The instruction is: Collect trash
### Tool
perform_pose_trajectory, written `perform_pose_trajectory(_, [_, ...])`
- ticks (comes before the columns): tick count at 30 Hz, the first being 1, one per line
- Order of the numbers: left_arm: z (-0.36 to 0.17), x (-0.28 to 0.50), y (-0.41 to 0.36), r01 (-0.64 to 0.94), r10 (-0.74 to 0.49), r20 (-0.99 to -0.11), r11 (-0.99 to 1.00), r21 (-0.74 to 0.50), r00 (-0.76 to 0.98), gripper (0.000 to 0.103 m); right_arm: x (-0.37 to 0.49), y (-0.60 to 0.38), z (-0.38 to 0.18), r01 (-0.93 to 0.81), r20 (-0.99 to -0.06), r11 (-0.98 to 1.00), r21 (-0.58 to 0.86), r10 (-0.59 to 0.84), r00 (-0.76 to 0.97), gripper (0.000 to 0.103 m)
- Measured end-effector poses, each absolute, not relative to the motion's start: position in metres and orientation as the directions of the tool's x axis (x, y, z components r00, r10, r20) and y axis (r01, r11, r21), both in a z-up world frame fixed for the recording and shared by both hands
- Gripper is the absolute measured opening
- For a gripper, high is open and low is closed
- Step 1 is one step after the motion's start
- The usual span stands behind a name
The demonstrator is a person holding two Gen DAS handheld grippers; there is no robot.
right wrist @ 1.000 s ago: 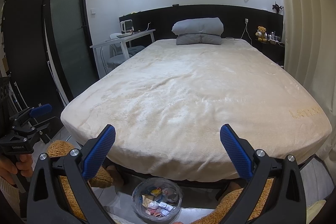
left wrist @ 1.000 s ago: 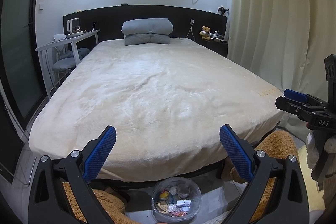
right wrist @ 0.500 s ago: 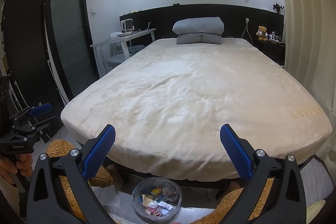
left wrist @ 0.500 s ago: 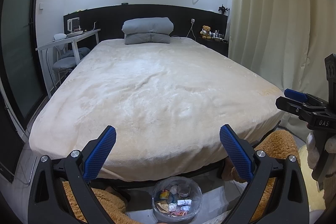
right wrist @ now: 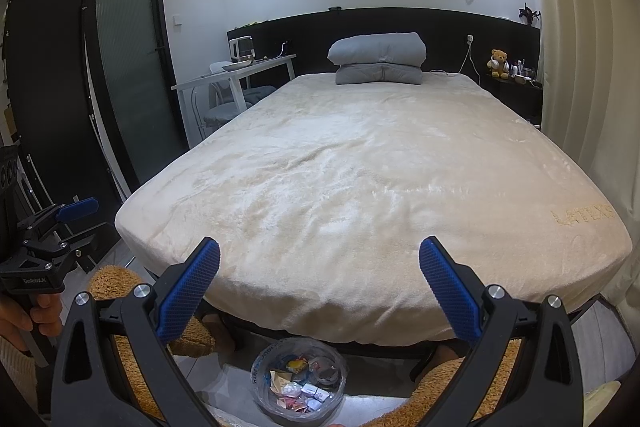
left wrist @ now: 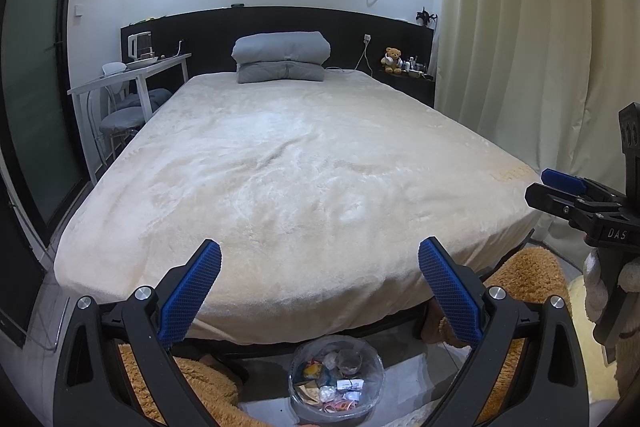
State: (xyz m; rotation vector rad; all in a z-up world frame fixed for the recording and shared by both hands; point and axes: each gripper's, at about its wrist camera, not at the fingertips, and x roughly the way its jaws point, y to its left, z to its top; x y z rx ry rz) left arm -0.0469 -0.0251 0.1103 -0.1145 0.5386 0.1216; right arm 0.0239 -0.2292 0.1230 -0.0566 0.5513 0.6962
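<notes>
Trash (left wrist: 335, 383) fills a clear plastic-lined bin (left wrist: 374, 367) at the bottom centre of both wrist views, on the floor at the foot of the bed: wrappers and crumpled scraps in yellow, white and pink.

Directly above it in the left wrist view, the left gripper (left wrist: 320, 291) is held level and pointed over the bed, its blue ribbed pads spread wide with nothing between them. At the right edge of that frame the right gripper (left wrist: 576, 195) shows from the side, gripped from below by a hand (left wrist: 600, 291) in a pale sleeve.

In the right wrist view the right gripper (right wrist: 319, 289) takes the same pose, pads wide apart and empty, with the bin (right wrist: 260, 371) below its gap. The left gripper (right wrist: 60, 223) sits at the left edge, a bare hand (right wrist: 28, 319) wrapped around its handle.

Brown fuzzy slippers (left wrist: 524, 275) lie either side of the bin. Beyond spreads the bed (left wrist: 304, 179) under a cream plush cover, with a folded grey duvet (left wrist: 282, 57) at the black headboard, a teddy bear (left wrist: 393, 59) at upper right, and cream curtains (left wrist: 520, 47) along the right.
</notes>
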Motion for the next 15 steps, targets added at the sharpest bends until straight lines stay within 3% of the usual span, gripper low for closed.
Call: perform_pose_trajectory(15, [0.1068,-0.0460,-0.0264,-0.140,0.081,-0.520,0.987,-0.076,0.850,0.097,0.0260,-0.2308,0.1218,-0.622,-0.501,0.772,0.130,0.592,0.631,0.099])
